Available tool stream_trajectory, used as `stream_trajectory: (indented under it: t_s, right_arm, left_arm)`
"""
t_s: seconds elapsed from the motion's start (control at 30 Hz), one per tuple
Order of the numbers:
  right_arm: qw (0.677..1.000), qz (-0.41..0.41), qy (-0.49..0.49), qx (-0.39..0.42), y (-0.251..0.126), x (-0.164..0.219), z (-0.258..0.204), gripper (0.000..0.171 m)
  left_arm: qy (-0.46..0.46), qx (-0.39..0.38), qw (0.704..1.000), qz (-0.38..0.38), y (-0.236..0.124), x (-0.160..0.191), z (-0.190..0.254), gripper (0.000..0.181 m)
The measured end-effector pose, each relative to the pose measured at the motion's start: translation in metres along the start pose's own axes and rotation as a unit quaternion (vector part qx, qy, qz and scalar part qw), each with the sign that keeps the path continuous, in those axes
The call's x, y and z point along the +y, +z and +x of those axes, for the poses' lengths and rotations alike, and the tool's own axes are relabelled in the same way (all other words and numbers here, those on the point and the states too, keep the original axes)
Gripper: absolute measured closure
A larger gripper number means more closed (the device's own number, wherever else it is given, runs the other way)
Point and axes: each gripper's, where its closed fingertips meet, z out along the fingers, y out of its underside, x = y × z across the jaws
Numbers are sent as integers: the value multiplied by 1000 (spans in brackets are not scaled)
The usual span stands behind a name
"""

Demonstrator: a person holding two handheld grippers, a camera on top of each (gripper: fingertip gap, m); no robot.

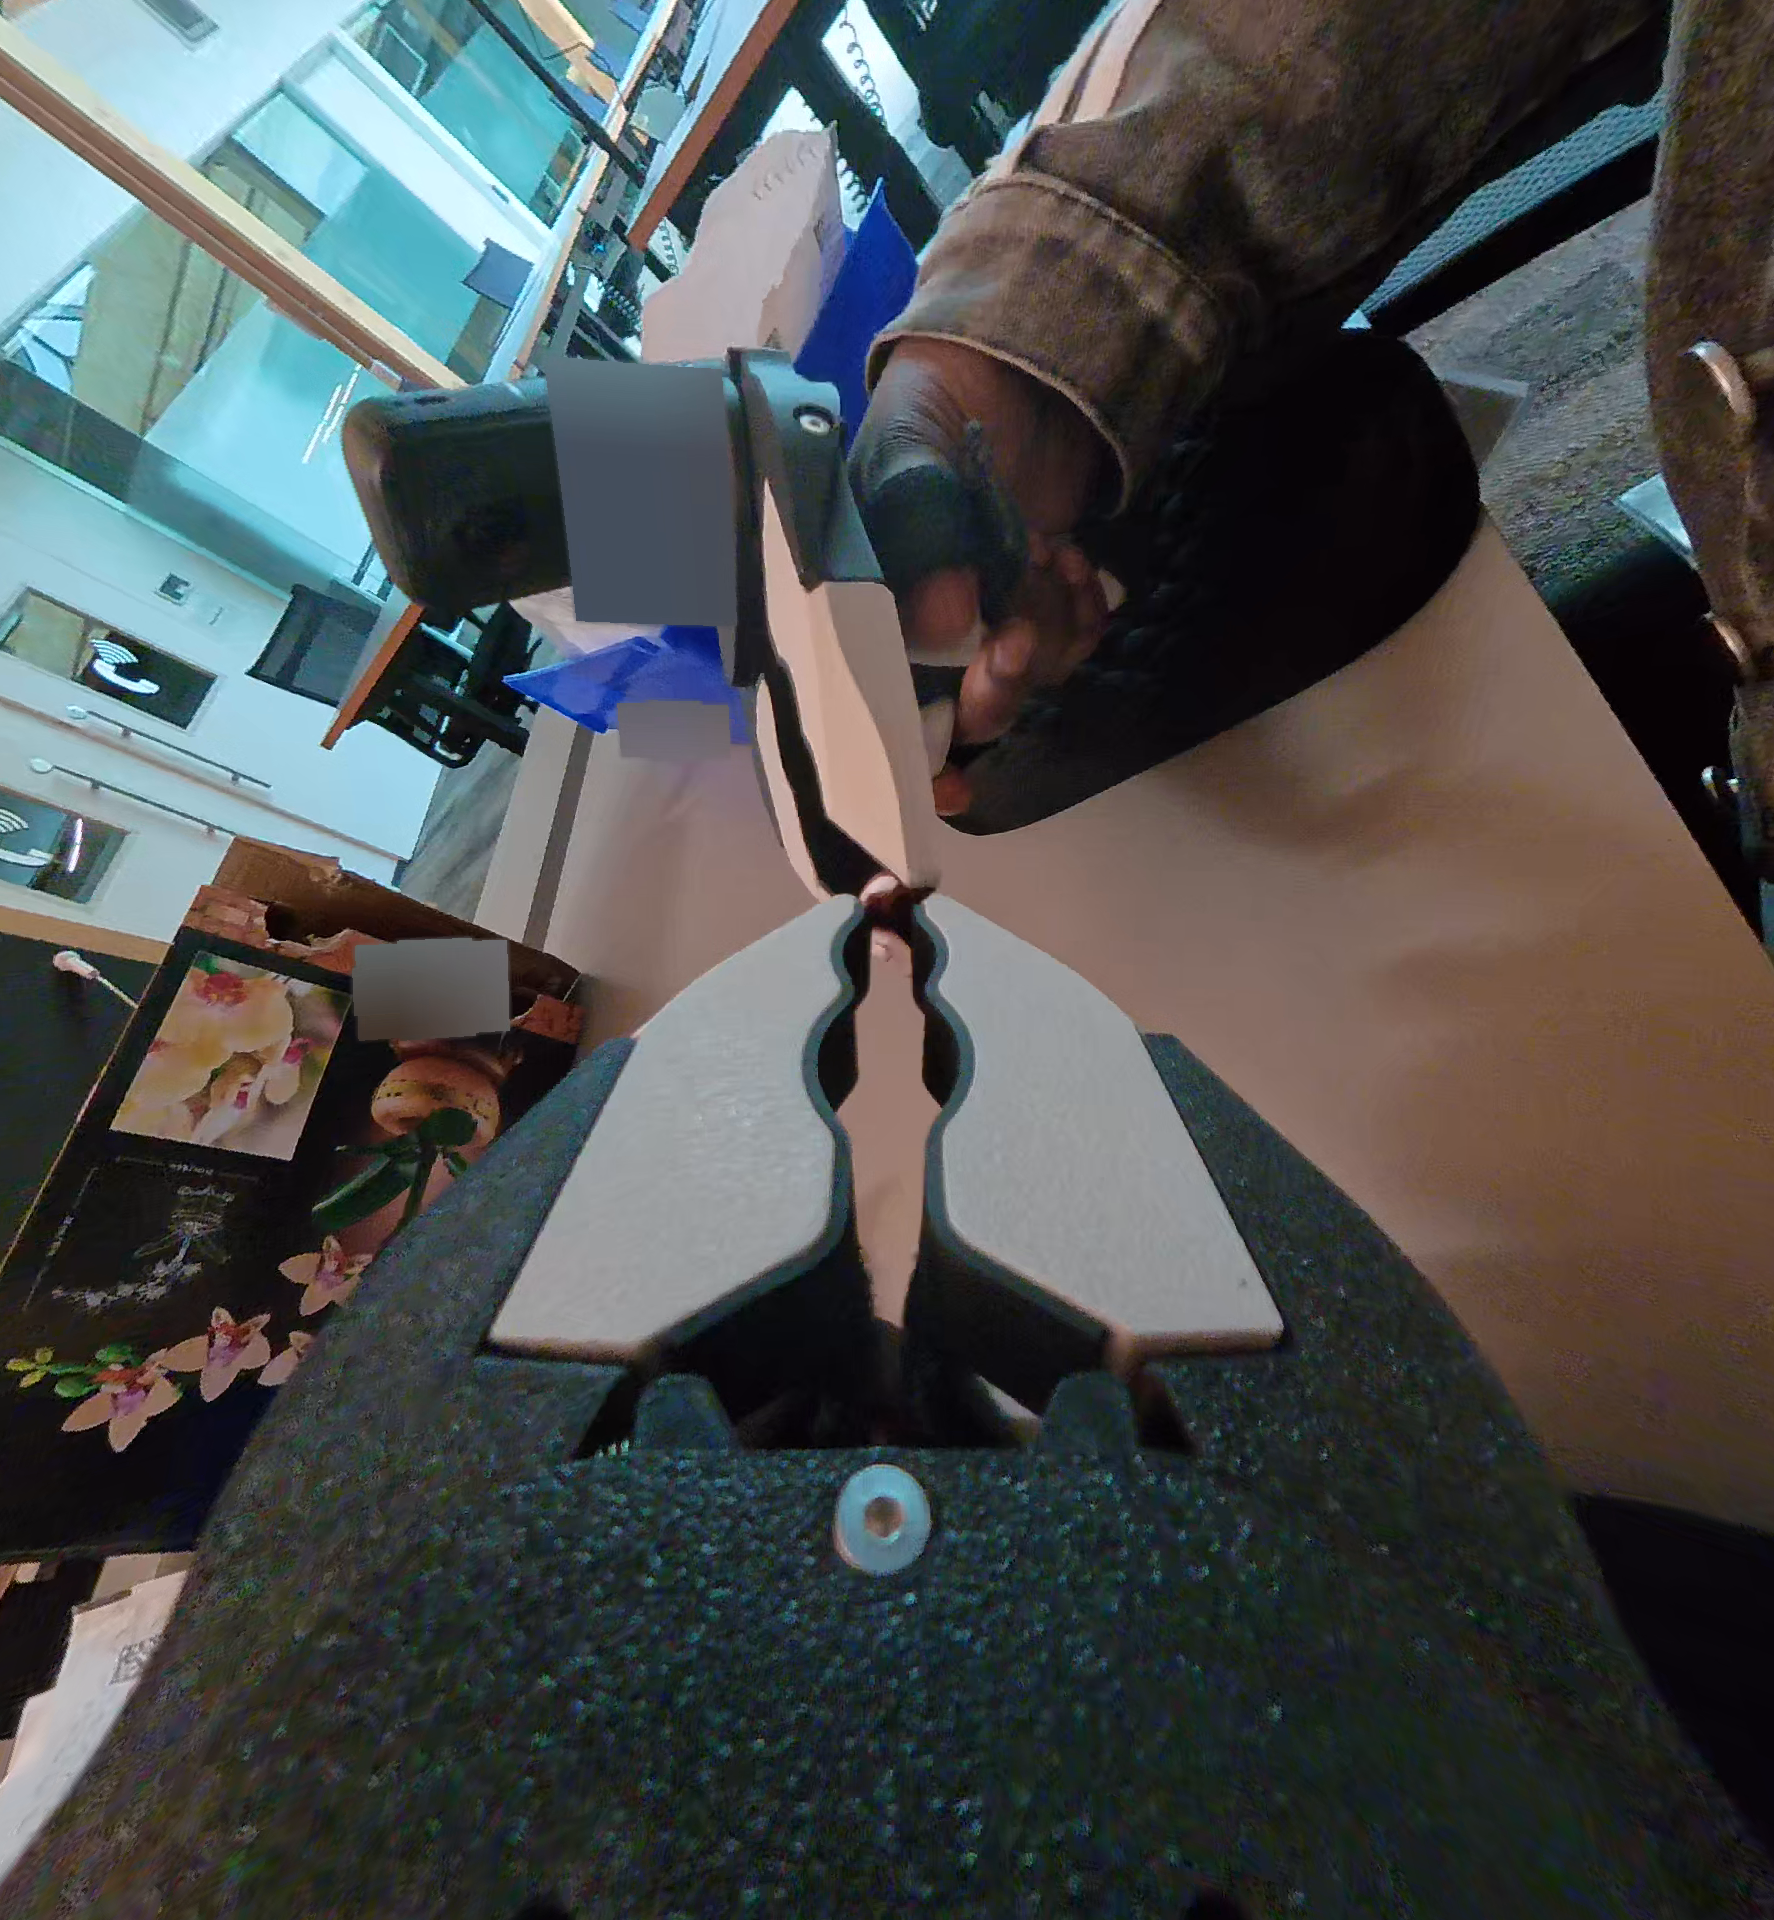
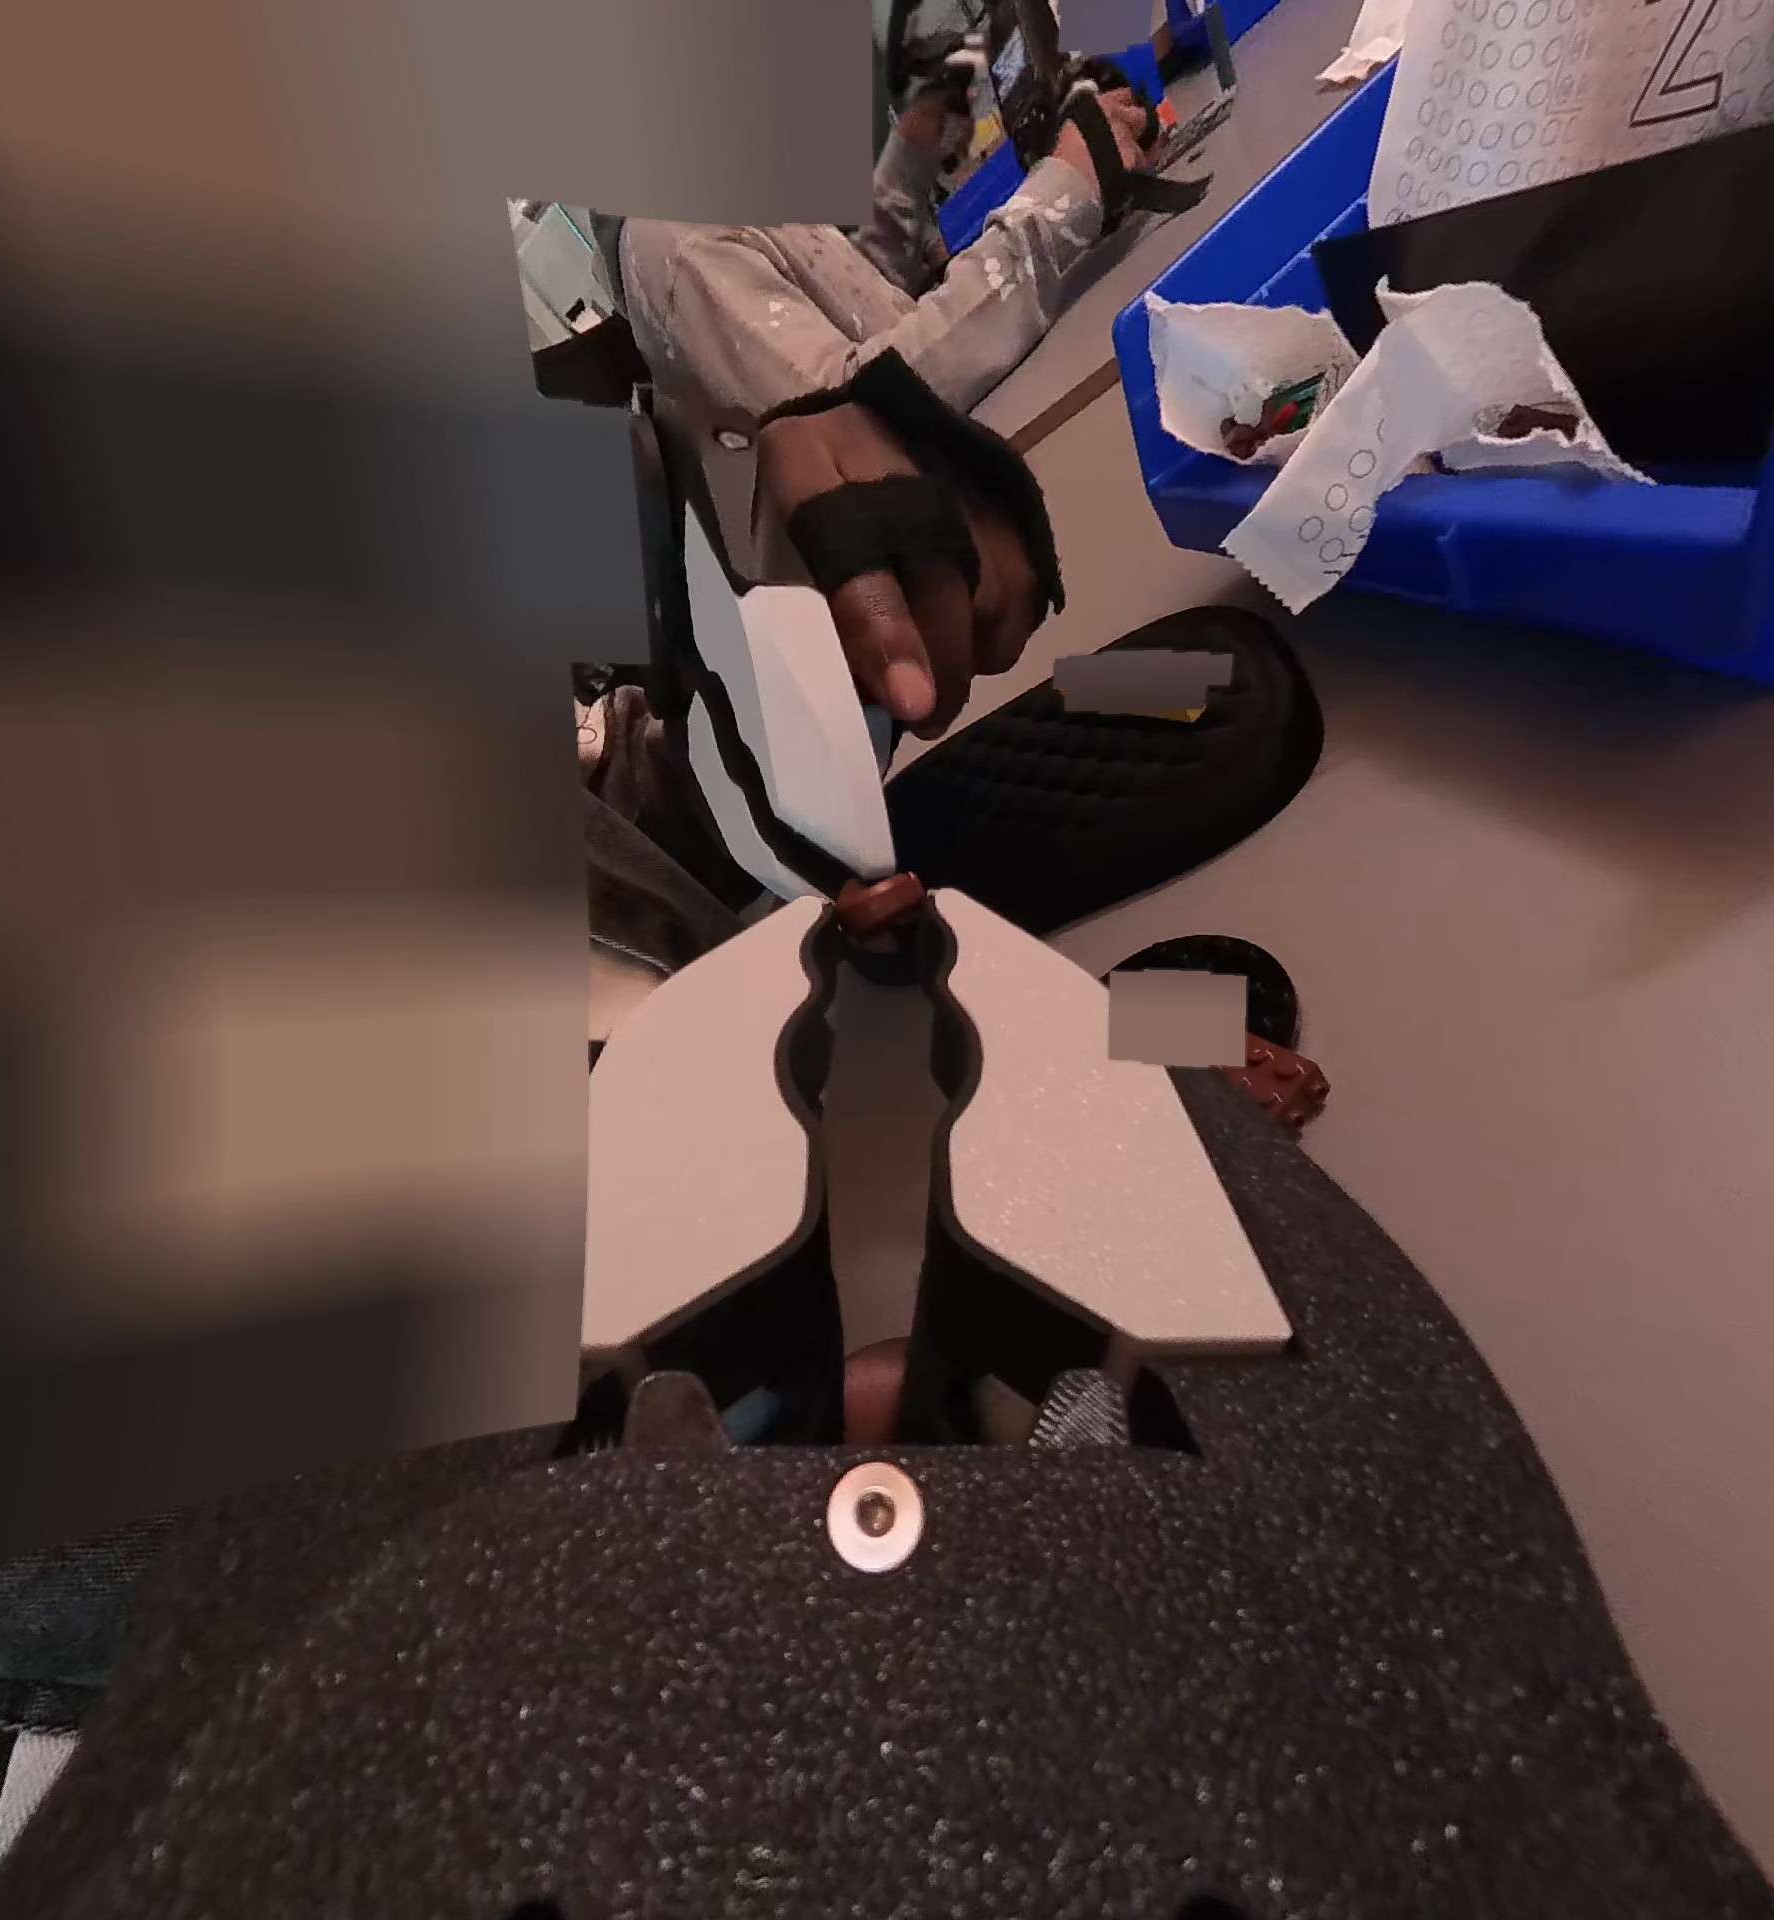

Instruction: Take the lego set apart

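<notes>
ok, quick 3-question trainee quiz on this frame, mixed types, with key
1. True or false: both grippers pinch the same small brown lego piece at their tips.
2. Multiple choice: the torn white paper lies in
A. a blue bin
B. a red bucket
C. a glass jar
3. Fill in: beside the right gripper, a second ____ brick lies on the table.

Key:
1. True. The left gripper and the right gripper meet tip to tip on it.
2. A
3. brown
</notes>
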Motion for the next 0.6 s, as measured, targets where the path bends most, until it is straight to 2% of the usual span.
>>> stream_trajectory:
  t_s: [0.17, 0.23, 0.3, 0.33, 0.4, 0.47, 0.5, 0.53, 0.6]
  right_arm:
    - [1000, 14, 17, -14, 1, -4, -3, 157]
    - [999, 38, 3, -24, -1, -12, -7, 157]
    - [995, 82, -44, -44, -7, -25, -17, 145]
    - [990, 100, -82, -53, -11, -30, -25, 141]
    - [979, 113, -164, -34, -14, -37, -34, 136]
    - [966, 100, -236, -19, -13, -40, -42, 137]
    - [961, 91, -258, -23, -10, -41, -47, 140]
    - [958, 83, -272, -29, -7, -42, -51, 143]
    - [959, 71, -270, -37, 1, -44, -54, 147]
  left_arm:
    - [-35, -6, 999, 16, -4, -3, -4, 177]
    - [-97, -22, 994, 44, -7, -7, -12, 177]
    - [-221, -22, 969, 106, -14, -15, -23, 178]
    - [-301, 2, 941, 157, -19, -22, -25, 178]
    - [-446, 83, 849, 269, -34, -40, -28, 179]
    - [-536, 158, 751, 352, -50, -50, -32, 179]
    - [-557, 171, 717, 383, -56, -52, -35, 178]
    - [-568, 178, 696, 402, -59, -53, -36, 178]
    - [-577, 173, 679, 420, -59, -54, -38, 178]
